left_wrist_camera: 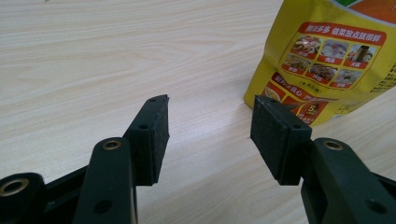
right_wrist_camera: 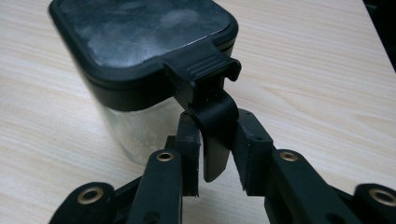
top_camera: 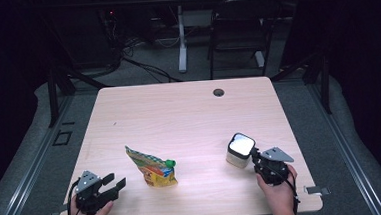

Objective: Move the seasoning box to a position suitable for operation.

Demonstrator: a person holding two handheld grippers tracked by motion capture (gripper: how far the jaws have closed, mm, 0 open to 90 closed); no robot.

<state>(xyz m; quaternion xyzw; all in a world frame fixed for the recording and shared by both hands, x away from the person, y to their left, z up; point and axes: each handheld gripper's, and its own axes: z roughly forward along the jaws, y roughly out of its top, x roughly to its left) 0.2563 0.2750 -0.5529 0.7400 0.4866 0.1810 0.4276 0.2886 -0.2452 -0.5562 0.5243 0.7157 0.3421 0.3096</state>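
Right tool [right_wrist_camera: 215,161] straddles the container's [top_camera: 240,151] black lid latch [right_wrist_camera: 211,116], pads narrow but not clearly pressing; left tool [left_wrist_camera: 210,133] gapes empty beside the pouch [left_wrist_camera: 327,65].

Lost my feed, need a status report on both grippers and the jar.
Left gripper open, beside yellow pouch. Right gripper astride lid clasp of jar, not clamped. Nothing in the way.

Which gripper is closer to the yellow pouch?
Left. The left gripper sits just left of the yellow pouch, jaws open. The right gripper is far right, at the lidded jar.
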